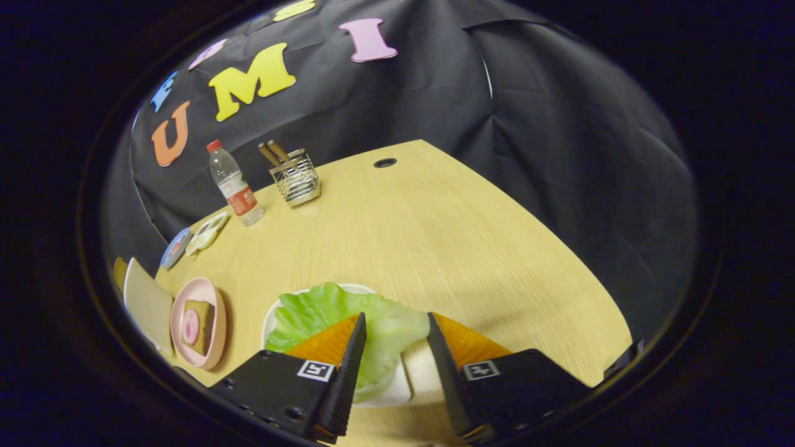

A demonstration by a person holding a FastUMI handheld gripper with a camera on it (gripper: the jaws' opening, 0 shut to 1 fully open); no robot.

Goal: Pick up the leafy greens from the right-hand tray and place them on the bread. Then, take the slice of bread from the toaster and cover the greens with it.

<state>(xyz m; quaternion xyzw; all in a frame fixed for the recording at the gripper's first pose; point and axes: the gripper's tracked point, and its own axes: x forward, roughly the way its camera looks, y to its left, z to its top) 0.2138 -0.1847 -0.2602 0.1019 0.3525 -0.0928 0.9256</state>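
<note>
A pale green lettuce leaf lies on a white tray on the wooden table. My gripper is open, its two fingers straddling the leaf's near right part, with a wide gap between the tips and neither pressing on it. Off to the left, a slice of bread with a pink round piece on top rests on a pink plate. A cream-coloured box-like object, possibly the toaster, stands just beyond that plate at the far left.
At the back of the table stand a clear water bottle with a red cap and a wire holder with wooden sticks. Two small flat dishes lie at the left rear. A cable hole marks the far tabletop.
</note>
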